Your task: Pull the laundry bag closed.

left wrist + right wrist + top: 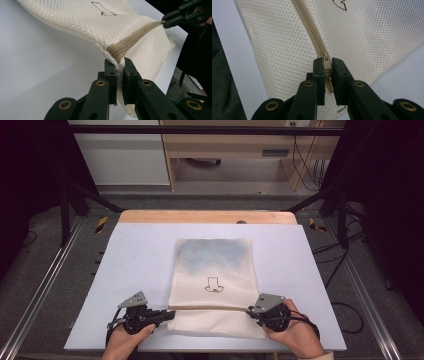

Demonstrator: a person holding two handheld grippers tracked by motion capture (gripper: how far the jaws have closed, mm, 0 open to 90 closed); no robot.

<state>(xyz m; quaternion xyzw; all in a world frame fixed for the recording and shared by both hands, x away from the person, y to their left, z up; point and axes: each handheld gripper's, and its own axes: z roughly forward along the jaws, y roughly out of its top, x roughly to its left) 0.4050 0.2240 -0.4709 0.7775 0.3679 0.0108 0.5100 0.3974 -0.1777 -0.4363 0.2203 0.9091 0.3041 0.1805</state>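
A cream mesh laundry bag [212, 270] lies flat on the white table, with a small black outline drawing [214, 285] on it and something bluish inside its far end. A beige zipper [210, 308] runs across its near part. My left gripper [170, 312] is shut on the zipper's left end [119, 53], pinching the mesh there. My right gripper [250, 311] is shut on the zipper pull [325, 60] at the right end. The zipper [140, 32] looks taut between them, and the other gripper [180, 15] shows far off in the left gripper view.
The white table top [135, 265] has bare room left and right of the bag, with a wooden edge [205, 216] at the far side. Black frame bars [75, 195] and cables [345, 260] stand around the table. A wooden desk [240, 150] stands beyond.
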